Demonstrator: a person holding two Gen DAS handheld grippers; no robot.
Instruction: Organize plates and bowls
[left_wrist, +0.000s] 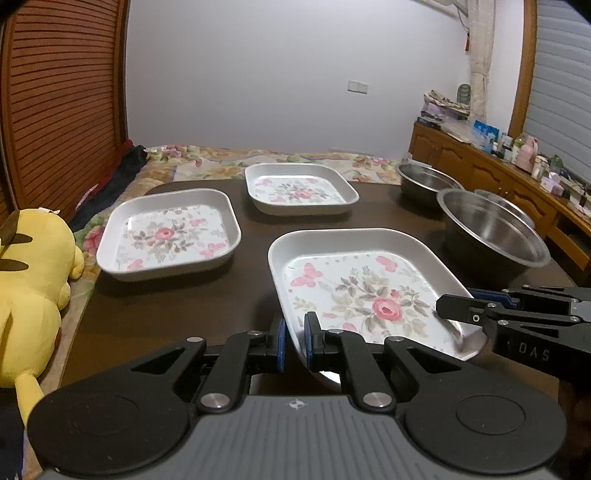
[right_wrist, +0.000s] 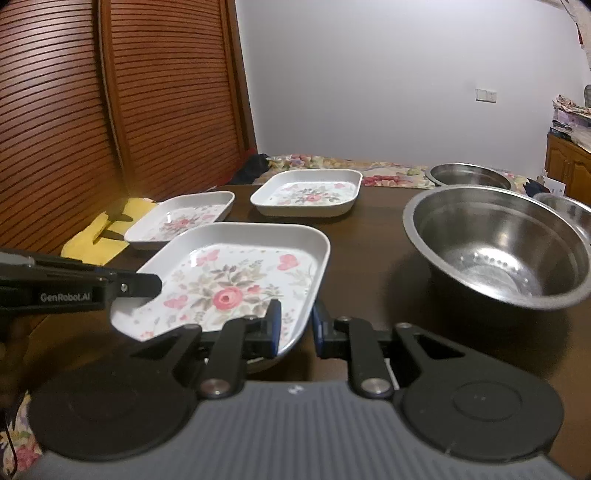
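Note:
Three square white plates with a pink rose print lie on the dark brown table (left_wrist: 243, 295). Both grippers hold the nearest floral plate (left_wrist: 369, 295) (right_wrist: 236, 280), which is tilted with its near edge raised off the table. My left gripper (left_wrist: 295, 341) (right_wrist: 147, 284) is shut on its near-left rim. My right gripper (right_wrist: 297, 328) (left_wrist: 461, 301) is shut on its near-right rim. A second plate (left_wrist: 168, 234) (right_wrist: 181, 219) sits at the left, a third plate (left_wrist: 301, 188) (right_wrist: 310, 192) further back. Steel bowls stand at the right: a large bowl (left_wrist: 495, 236) (right_wrist: 498, 243), a far bowl (left_wrist: 428, 181) (right_wrist: 469, 175) and a third bowl (left_wrist: 506, 203) (right_wrist: 565, 210).
A yellow plush toy (left_wrist: 33, 280) (right_wrist: 103, 232) lies off the table's left edge, in front of a louvred wooden door (right_wrist: 74, 110). Floral bedding (left_wrist: 258, 158) stretches behind the table. A cluttered wooden sideboard (left_wrist: 517, 166) runs along the right wall.

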